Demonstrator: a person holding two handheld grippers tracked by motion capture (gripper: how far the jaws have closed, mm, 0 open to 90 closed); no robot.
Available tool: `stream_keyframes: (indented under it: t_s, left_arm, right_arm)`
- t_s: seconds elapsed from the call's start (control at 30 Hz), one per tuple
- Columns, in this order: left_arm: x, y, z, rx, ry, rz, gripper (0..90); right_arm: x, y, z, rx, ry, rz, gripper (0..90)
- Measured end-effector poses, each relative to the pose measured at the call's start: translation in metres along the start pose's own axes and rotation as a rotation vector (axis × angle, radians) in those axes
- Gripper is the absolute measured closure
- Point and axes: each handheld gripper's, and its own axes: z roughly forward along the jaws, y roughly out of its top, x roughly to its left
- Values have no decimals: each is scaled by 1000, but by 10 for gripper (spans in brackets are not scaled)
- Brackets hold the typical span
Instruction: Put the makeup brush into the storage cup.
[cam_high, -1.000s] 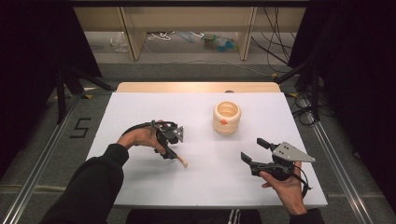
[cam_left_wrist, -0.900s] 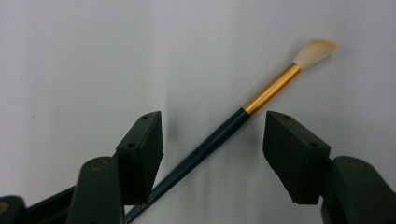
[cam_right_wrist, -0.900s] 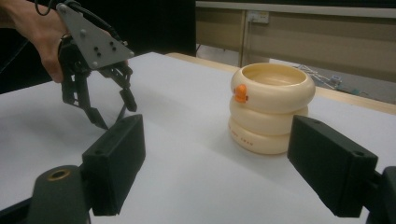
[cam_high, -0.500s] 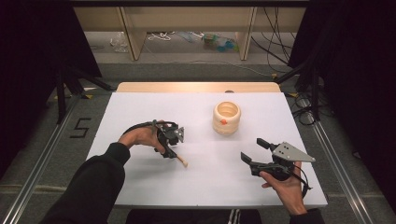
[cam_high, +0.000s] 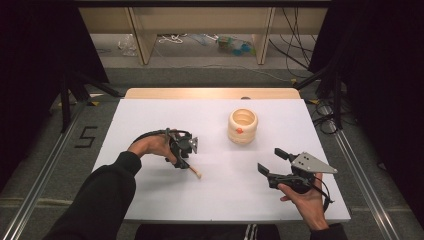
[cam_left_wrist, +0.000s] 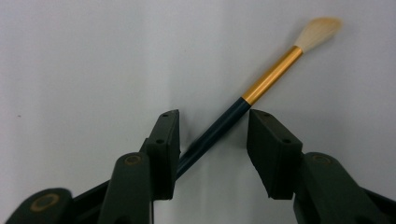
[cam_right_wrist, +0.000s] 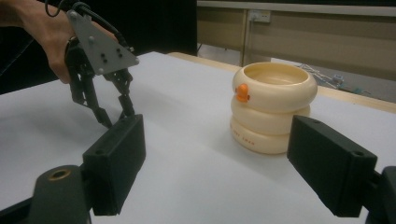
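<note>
A paintbrush (cam_left_wrist: 261, 84) with a dark handle, gold ferrule and cream bristles lies on the white table (cam_high: 150, 120). My left gripper (cam_left_wrist: 212, 120) points down over it. Its jaws have just been closing and stand open, with the handle slanting between them. The handle runs close along the left pad (cam_left_wrist: 168, 135), and a gap separates it from the other pad. From the high view, the left gripper (cam_high: 182, 154) is left of centre, with the brush tip (cam_high: 196, 173) poking out toward the front. My right gripper (cam_high: 270, 161) is held at the front right, wide open with nothing in it.
A cream ring-stacked pot (cam_high: 242, 126) with a small orange duck figure stands at the back right of centre. In the right gripper view the pot (cam_right_wrist: 271, 109) lies ahead of the jaws, with the left gripper (cam_right_wrist: 116, 117) farther left. Wooden shelving and cables lie beyond the table's far edge.
</note>
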Motion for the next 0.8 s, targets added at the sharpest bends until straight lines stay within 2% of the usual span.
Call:
stream_keyframes:
  t_s: [0.37, 0.5, 0.8]
  left_arm:
    - [0, 1, 0, 15, -35, -9, 672]
    - [-1, 2, 0, 27, -38, -26, 692]
    - [-1, 4, 0, 47, -34, -32, 747]
  right_arm:
    - [0, 0, 0, 5, -1, -4, 205]
    - [0, 0, 0, 4, 1, -5, 206]
    - [0, 0, 0, 4, 3, -6, 206]
